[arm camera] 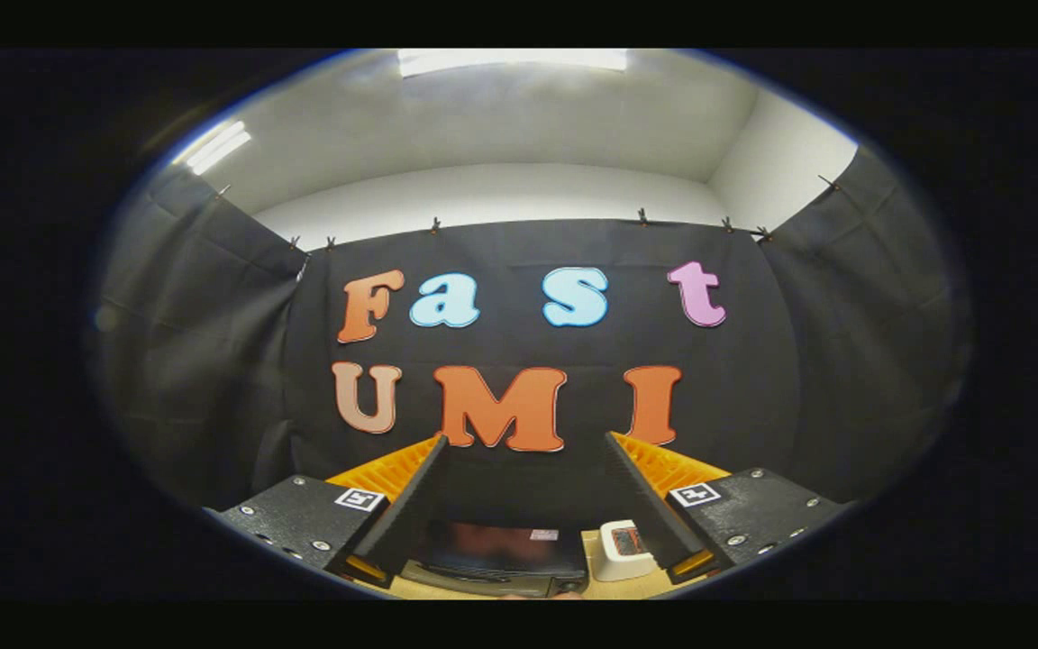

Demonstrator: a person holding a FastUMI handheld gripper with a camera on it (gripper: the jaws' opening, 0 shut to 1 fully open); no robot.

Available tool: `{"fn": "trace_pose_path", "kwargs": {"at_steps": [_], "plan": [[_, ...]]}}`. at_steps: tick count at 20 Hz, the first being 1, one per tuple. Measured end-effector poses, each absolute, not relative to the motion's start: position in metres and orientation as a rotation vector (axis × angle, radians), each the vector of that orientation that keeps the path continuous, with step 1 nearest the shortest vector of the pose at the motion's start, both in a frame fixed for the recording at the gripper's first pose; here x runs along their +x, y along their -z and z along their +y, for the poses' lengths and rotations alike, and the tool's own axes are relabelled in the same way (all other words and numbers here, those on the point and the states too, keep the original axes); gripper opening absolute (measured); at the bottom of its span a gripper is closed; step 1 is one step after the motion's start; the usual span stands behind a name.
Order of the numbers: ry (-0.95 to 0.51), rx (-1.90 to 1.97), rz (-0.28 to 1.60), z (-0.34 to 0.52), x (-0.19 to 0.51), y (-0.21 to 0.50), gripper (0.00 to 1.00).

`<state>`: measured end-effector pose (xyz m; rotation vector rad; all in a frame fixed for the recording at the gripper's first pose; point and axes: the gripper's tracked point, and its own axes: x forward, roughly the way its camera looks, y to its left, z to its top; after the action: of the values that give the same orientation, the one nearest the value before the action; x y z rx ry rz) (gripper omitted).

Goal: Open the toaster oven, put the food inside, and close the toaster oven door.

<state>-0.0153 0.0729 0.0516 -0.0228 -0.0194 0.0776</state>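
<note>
Gripper view: a dark toaster oven (494, 559) sits low on a pale wooden table (627, 588), seen between the two fingers. Just beside it, near one finger, stands a small white container (623, 551). The gripper (523, 451) is spread wide and holds nothing.

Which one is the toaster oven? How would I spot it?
Look down at the tan table below the black cloth wall. Between the wide-open gripper fingers sits the toaster oven, a low dark box with a shiny glass front. The small white object beside it is much smaller and pale.
</note>
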Motion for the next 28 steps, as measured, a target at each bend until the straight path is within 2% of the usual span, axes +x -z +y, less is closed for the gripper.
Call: {"fn": "trace_pose_path", "kwargs": {"at_steps": [10,19,28], "plan": [[-0.07,0.017,0.024,0.063,-0.013,-0.036,0.99],[-0.109,0.017,0.136,0.081,-0.009,0.007,0.99],[-0.155,0.108,0.378,0.115,-0.003,0.104,0.99]]}}
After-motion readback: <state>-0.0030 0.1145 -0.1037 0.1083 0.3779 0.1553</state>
